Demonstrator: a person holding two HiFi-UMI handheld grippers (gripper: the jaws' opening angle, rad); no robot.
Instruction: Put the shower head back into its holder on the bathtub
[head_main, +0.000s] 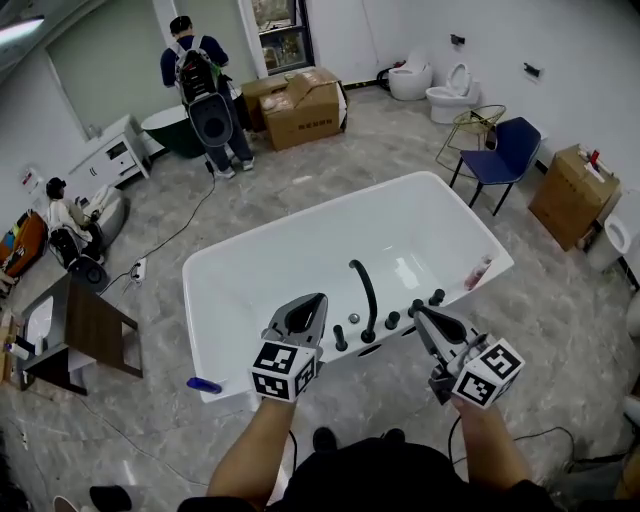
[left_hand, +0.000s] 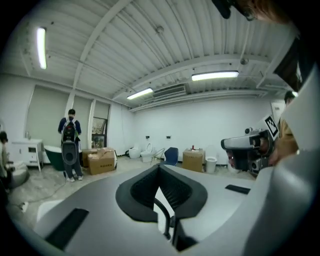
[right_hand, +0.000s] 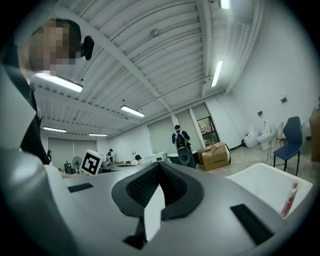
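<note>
The shower head (head_main: 340, 337) looks like a thin black stick. It stands straight up on the near rim of the tub (head_main: 300, 222), just left of the bent black tap (head_main: 366, 295). Its long side runs up and down. It is too small to see more. The tub is white, smooth and shiny, with round corners. Round black knobs (head_main: 392, 320) sit right of the tap. The left gripper (head_main: 312, 300) and the right gripper (head_main: 418, 312) hang above that rim. Both have their fingers squeezed together, with nothing in them.
</note>
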